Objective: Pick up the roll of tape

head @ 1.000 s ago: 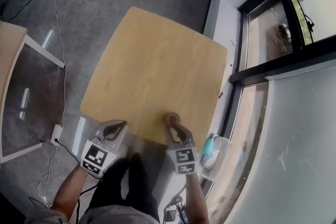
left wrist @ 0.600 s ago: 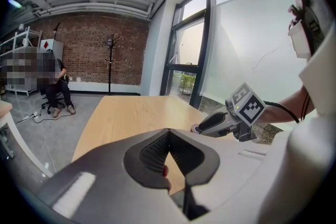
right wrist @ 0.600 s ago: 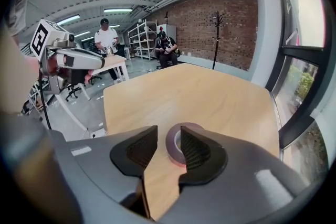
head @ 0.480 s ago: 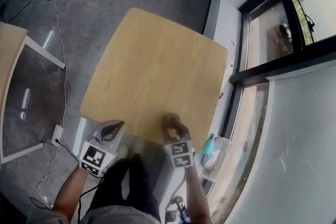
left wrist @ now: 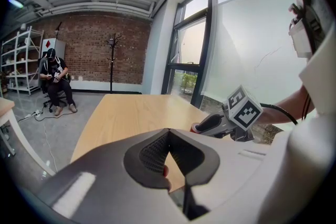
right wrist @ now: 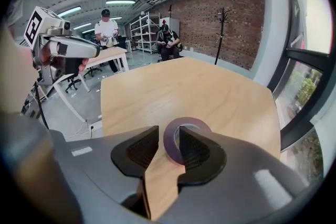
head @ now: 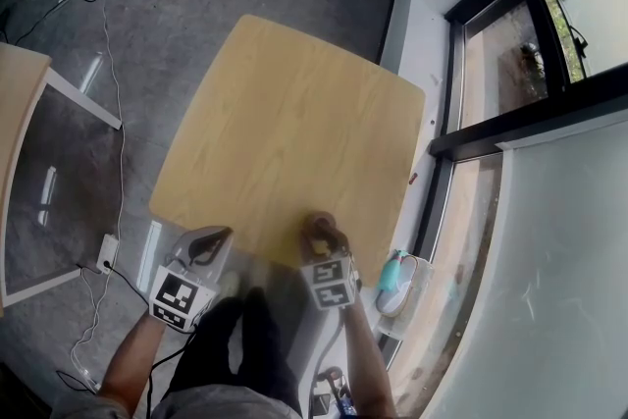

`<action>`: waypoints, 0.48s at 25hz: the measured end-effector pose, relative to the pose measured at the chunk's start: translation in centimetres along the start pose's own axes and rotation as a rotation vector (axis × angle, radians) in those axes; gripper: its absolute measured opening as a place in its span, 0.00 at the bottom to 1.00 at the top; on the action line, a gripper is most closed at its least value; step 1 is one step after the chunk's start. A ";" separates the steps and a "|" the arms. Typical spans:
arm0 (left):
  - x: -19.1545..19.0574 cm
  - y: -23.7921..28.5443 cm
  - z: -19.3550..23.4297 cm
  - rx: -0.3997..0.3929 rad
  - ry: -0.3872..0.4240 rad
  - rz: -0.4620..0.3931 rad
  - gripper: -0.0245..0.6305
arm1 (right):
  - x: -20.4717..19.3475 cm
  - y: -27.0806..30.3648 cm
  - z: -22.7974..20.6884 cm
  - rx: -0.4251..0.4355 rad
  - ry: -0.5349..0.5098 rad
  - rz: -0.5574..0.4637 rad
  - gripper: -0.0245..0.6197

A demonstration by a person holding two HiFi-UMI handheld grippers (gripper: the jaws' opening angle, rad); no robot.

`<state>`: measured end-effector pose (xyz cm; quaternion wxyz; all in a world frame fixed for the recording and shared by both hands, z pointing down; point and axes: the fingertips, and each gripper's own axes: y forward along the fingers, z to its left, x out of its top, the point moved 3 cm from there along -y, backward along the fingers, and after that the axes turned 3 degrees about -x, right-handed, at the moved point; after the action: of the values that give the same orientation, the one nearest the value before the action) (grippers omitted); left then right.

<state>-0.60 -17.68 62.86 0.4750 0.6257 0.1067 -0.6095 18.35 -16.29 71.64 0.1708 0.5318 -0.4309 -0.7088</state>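
The roll of tape (head: 314, 226), a dull purple-brown ring, lies flat near the front edge of the light wooden table (head: 294, 113). My right gripper (head: 322, 240) points steeply down over it. In the right gripper view the tape's (right wrist: 197, 122) near wall stands between the jaws of the right gripper (right wrist: 169, 147). One pad is inside the ring's hole, the other outside with a gap to the tape. The jaws are closing. My left gripper (head: 211, 238) hangs off the table's front left corner, with its jaws (left wrist: 167, 136) together and nothing in them.
A second desk (head: 15, 83) stands at the left, with cables and a power strip (head: 106, 250) on the grey floor. A window frame (head: 442, 142) runs close along the table's right side. A teal object (head: 394, 275) lies by it. People stay far back in the room.
The right gripper has come down over the tape and its jaws have spread wider, now straddling the ring's near wall. The left gripper has stayed where it was.
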 end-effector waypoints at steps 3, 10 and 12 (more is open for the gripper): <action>-0.1 0.0 -0.1 0.002 0.000 0.001 0.04 | -0.1 0.2 -0.1 -0.021 -0.035 0.026 0.24; -0.1 -0.2 -0.2 0.007 -0.001 0.003 0.04 | -0.4 0.9 -0.1 -0.067 -0.125 0.126 0.22; -0.2 -0.3 -0.3 0.010 -0.002 0.004 0.04 | -0.4 1.1 -0.1 -0.070 -0.139 0.165 0.23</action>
<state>-0.66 -17.25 62.85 0.4732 0.6278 0.1020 -0.6095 18.36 -16.68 72.79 0.2167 0.4381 -0.4590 -0.7419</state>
